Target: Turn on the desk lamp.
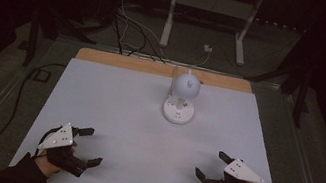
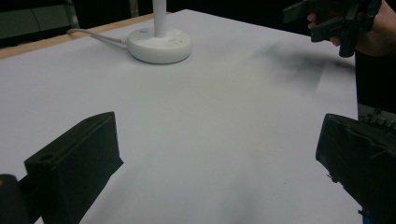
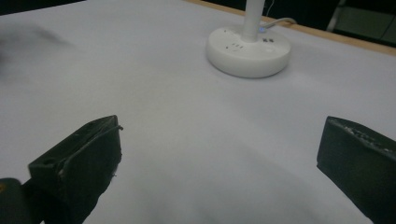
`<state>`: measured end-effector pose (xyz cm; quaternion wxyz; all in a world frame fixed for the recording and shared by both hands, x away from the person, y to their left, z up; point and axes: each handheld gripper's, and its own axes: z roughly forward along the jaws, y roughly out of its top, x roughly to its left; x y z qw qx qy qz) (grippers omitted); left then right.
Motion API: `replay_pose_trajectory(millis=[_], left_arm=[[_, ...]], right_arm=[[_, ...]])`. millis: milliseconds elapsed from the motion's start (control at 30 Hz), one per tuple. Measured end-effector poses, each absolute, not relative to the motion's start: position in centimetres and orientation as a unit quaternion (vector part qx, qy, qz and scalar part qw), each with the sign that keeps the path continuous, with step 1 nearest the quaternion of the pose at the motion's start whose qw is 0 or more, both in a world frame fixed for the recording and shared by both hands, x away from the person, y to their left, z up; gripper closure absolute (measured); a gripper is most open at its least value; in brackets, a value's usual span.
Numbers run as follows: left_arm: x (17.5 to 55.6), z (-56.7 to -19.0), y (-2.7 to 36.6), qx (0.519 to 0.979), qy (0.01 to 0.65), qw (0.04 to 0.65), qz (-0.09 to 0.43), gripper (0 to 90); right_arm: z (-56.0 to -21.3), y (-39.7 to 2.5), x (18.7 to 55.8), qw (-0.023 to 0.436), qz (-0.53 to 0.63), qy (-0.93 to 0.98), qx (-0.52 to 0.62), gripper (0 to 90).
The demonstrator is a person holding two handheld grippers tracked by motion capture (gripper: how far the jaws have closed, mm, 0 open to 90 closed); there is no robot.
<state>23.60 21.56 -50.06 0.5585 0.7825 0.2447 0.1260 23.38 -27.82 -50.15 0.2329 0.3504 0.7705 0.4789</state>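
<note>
A white desk lamp with a round head [image 1: 186, 85] stands on its round base [image 1: 178, 110] at the far middle of the white table [image 1: 112, 108]. Its base [image 2: 160, 45] lies ahead of the left gripper, and the same base [image 3: 249, 51] lies ahead of the right gripper. My left gripper [image 1: 89, 146] rests open near the front left edge, held by a hand in a dark sleeve. My right gripper [image 1: 212, 165] rests open near the front right edge. Both hold nothing. In the left gripper view the right gripper [image 2: 327, 18] shows at the top right.
The lamp's white cable [image 2: 93, 35] runs off the far edge. A wooden strip [image 1: 165, 69] borders the table's far side. Beyond it are floor cables [image 1: 126, 29] and a white stand's legs [image 1: 242, 34]. Surroundings are dark.
</note>
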Motion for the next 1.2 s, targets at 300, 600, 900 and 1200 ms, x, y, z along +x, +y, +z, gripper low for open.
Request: replay_pose_trajectory(millis=[300,600,900,1200], left_arm=[[23.7,-50.1,21.5,0.783,0.245,0.560,0.116,0.3],[23.7,-50.1,21.5,0.780,0.245,0.564,0.113,0.3],[23.7,-50.1,21.6,0.779,0.246,0.565,0.115,0.3],[23.7,-50.1,21.6,0.777,0.243,0.569,0.114,0.3]], right_arm=[[-50.3,-27.7,23.5,0.233,0.469,0.775,0.354,0.0],[-50.1,-27.6,23.3,0.244,0.464,0.773,0.359,0.0],[-50.0,-27.0,23.1,0.246,0.452,0.779,0.356,0.0],[-49.4,-26.6,23.1,0.246,0.447,0.777,0.370,0.0]])
